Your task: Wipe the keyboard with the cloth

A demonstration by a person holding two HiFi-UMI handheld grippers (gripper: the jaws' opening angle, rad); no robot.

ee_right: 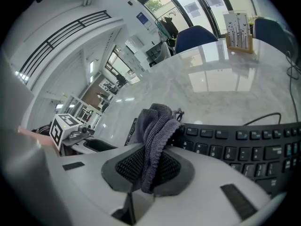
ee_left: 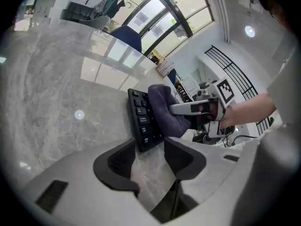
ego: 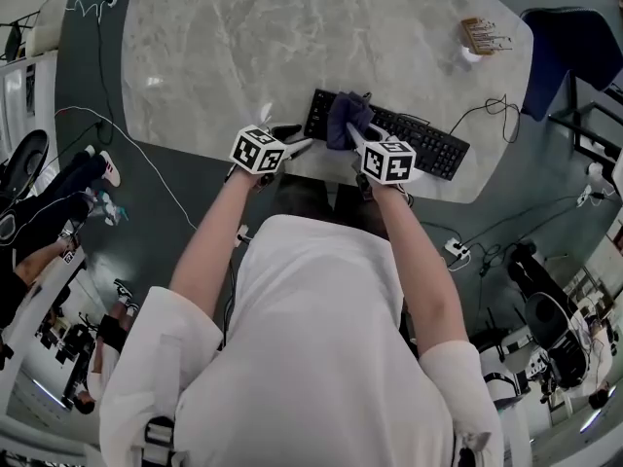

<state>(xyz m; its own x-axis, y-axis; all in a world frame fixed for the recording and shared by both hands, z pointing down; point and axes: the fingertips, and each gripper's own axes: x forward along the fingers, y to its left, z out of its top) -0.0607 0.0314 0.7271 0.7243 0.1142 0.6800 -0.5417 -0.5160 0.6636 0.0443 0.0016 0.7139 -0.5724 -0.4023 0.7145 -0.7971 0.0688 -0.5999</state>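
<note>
cloth (ee_right: pixel 154 126): soft ribbed knit, matt purple-grey. keyboard (ee_right: pixel 235 147): black matt plastic. table (ego: pixel 243 56): marble-look top, polished, glossy reflections. right gripper (ee_right: pixel 149 169): smooth matt grey plastic shell, black cross-hatched pads (ee_right: pixel 128 166).

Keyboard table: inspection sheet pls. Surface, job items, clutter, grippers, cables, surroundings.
Surface: marble-look table, mostly bare.
Job's things: black keyboard at the near edge; purple cloth over its left end.
Clutter: small wooden stand at the far right corner.
Grippers: left gripper jaws apart, empty, by the keyboard's left end; right gripper shut on the cloth.
Cables: keyboard cable looped on the table; white cable on the floor.
Surroundings: blue chair; seated person at left.
</note>
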